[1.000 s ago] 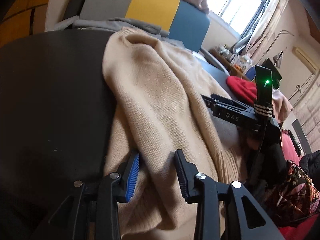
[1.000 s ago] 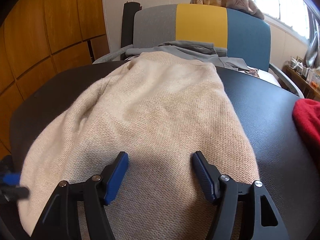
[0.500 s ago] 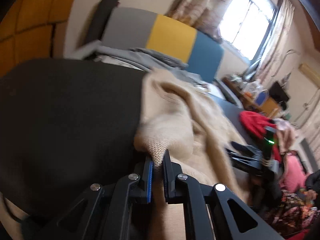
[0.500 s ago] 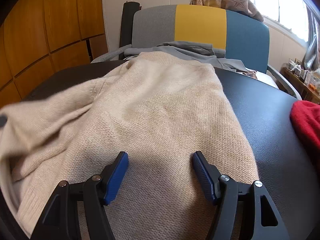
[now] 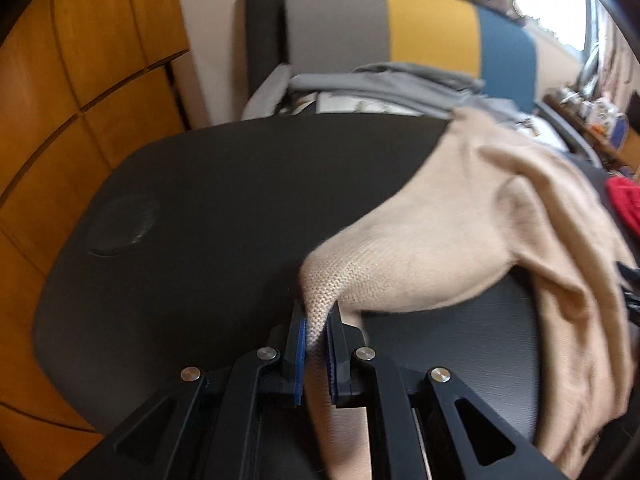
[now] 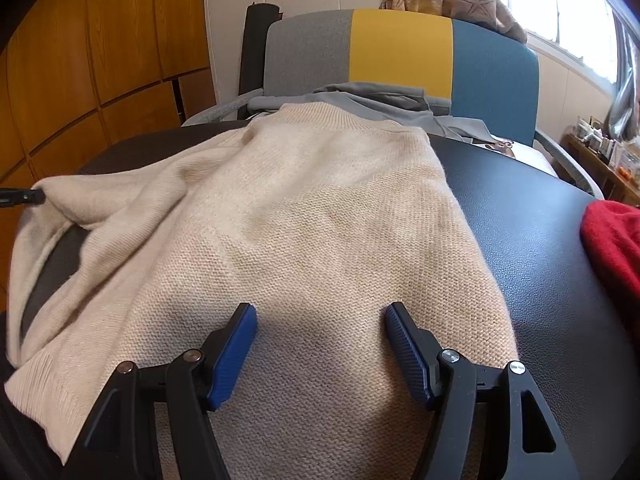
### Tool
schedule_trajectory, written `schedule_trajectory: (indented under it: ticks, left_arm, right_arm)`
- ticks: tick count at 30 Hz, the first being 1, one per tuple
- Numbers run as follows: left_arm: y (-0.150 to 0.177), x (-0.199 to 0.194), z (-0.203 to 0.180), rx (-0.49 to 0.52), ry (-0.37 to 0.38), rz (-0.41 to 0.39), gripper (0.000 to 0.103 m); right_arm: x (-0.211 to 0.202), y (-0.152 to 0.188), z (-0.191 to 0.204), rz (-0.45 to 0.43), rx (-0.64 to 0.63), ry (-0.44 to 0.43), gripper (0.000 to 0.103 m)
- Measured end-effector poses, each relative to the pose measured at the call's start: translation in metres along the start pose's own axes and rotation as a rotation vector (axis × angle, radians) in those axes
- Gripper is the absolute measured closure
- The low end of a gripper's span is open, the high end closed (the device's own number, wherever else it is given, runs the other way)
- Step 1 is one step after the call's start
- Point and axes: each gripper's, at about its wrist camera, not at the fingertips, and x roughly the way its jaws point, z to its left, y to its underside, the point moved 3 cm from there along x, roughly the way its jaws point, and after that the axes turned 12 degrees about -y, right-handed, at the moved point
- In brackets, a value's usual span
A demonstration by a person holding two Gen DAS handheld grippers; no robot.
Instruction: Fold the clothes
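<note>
Left gripper [image 5: 316, 338]: jaws closed on a pinch of the cream knit sweater [image 6: 304, 240] — a sleeve end or a side edge, the blur at the grip does not settle which. The knit rises in a peak between the blue pads [image 5: 299, 356] and stretches off to the right toward the rest of the garment. The pinched part is lifted off the bench [image 5: 192, 216]; dark surface shows under the taut span.

Right gripper [image 6: 320, 344]: jaws stand wide apart, nothing clamped. Both blue pads [image 6: 234, 354] hover over or rest on the lower body of the sweater near its hem; contact cannot be confirmed from this angle.

Sweater position: laid lengthwise on the dark bench, collar at the far edge, hem nearest the right wrist camera. Its right side lies flat with a straight edge; its left side is bunched and drawn outward, with a fold gaping over bare bench. In the right wrist view the left gripper's tip [image 6: 20, 197] shows at the left frame edge, touching the pulled-out point of knit.

Surroundings:
- Chair [image 6: 400, 52] behind the bench, back in grey, yellow and teal panels.
- Grey garment [image 6: 384, 100] draped on the chair seat, just beyond the sweater collar.
- Red cloth [image 6: 612, 240] on the bench at the right edge, apart from the sweater.
- Wooden wall panels [image 6: 92, 60] to the left — window at upper right.
</note>
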Motion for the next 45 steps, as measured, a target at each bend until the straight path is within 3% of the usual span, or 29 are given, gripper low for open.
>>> schedule_trajectory:
  ticks: [4, 7, 10, 13, 20, 22, 23, 24, 26, 30, 35, 39, 43, 45]
  left_arm:
    - [-0.009, 0.036, 0.017, 0.02, -0.124, 0.037, 0.094]
    - [-0.012, 0.058, 0.033, -0.021, -0.155, 0.084, 0.087]
    - [-0.003, 0.062, 0.055, -0.176, 0.016, 0.12, 0.08]
    - [0.012, 0.048, 0.071, -0.239, 0.091, 0.097, 0.078]
    - [0.069, 0.026, 0.057, -0.086, 0.101, 0.151, 0.072]
    - [0.075, 0.023, 0.046, -0.02, 0.059, 0.133, 0.072]
    - [0.078, 0.021, 0.041, 0.012, 0.038, 0.124, 0.077]
    - [0.078, 0.019, 0.038, 0.042, 0.014, 0.115, 0.089]
    - [0.071, 0.016, 0.037, 0.094, -0.042, 0.097, 0.098]
    - [0.054, 0.009, 0.051, 0.174, -0.169, 0.064, 0.099]
    - [0.033, 0.022, 0.119, 0.157, -0.352, 0.08, 0.099]
    - [0.024, 0.055, 0.169, 0.095, -0.463, 0.151, 0.099]
    - [0.036, 0.093, 0.197, -0.068, -0.45, 0.277, 0.098]
    - [0.043, 0.094, 0.197, -0.126, -0.464, 0.275, 0.097]
  right_arm:
    - [0.0, 0.0, 0.001, 0.002, -0.003, 0.004, 0.034]
    - [0.0, 0.001, 0.0, 0.003, -0.006, 0.006, 0.034]
    - [-0.001, 0.001, -0.002, 0.002, -0.003, 0.001, 0.034]
    - [-0.002, 0.001, -0.002, 0.001, -0.001, -0.004, 0.033]
    - [-0.002, 0.001, -0.003, 0.0, 0.0, -0.01, 0.033]
    - [-0.002, 0.001, -0.004, 0.0, -0.002, -0.009, 0.033]
    - [-0.002, 0.001, -0.004, 0.001, -0.003, -0.008, 0.033]
    - [-0.002, 0.001, -0.004, 0.001, -0.004, -0.007, 0.033]
    - [-0.002, 0.002, -0.003, 0.001, -0.004, -0.004, 0.033]
    - [-0.001, 0.002, 0.0, 0.001, -0.004, 0.0, 0.032]
    - [-0.002, 0.003, -0.002, 0.001, -0.007, -0.003, 0.032]
    - [-0.002, 0.002, -0.003, 0.001, -0.006, -0.003, 0.032]
    - [-0.001, 0.002, -0.002, 0.004, -0.008, 0.0, 0.032]
    - [-0.001, 0.002, -0.002, 0.004, -0.008, 0.0, 0.031]
